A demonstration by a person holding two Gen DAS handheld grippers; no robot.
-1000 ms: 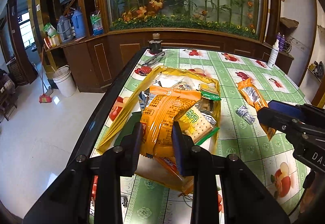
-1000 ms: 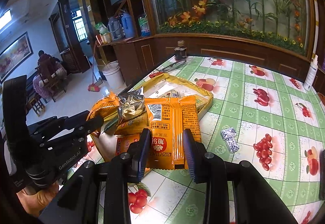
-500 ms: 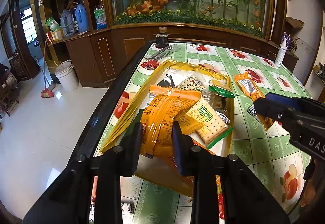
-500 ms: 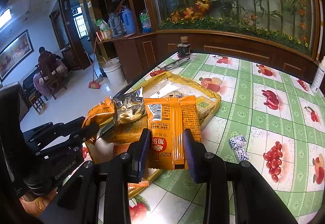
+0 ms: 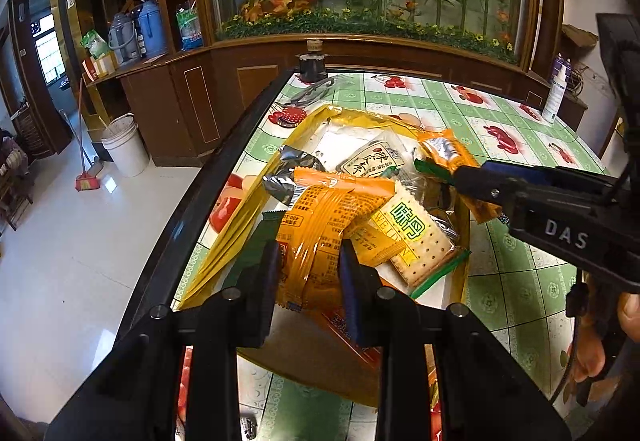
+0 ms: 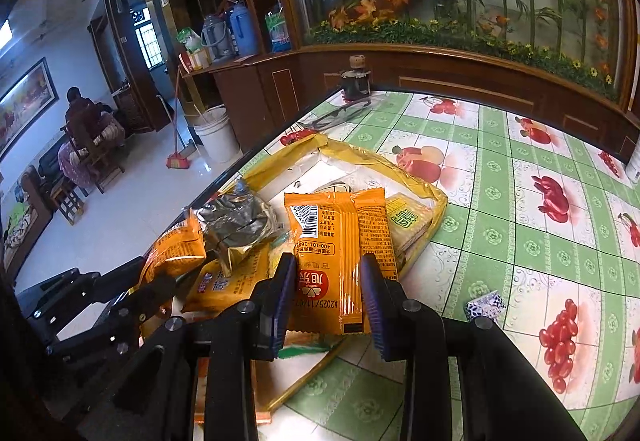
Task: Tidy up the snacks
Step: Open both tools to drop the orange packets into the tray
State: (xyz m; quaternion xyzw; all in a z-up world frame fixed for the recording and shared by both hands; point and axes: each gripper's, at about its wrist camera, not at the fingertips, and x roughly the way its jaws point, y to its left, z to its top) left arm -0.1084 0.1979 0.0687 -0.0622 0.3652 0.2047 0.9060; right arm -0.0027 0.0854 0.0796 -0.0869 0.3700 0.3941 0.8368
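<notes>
1. Left wrist view: the left gripper (image 5: 307, 273) pinched an orange snack packet (image 5: 328, 225) between its jaws, above the yellow tray (image 5: 240, 225). Just beyond the jaws lay a cracker pack (image 5: 416, 237) reading "WEIDIAN".
2. Right wrist view: the right gripper (image 6: 326, 291) clasped another orange packet (image 6: 340, 241) printed "400-101-16", over the same tray (image 6: 436, 201).

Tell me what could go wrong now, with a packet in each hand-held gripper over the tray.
1. The gold tray sits at the table edge; a nudge might tip it off.
2. The piled cracker packet could slide out as more lands.
3. The right hand-held gripper pinches its orange packet near one end, so it may swing.
</notes>
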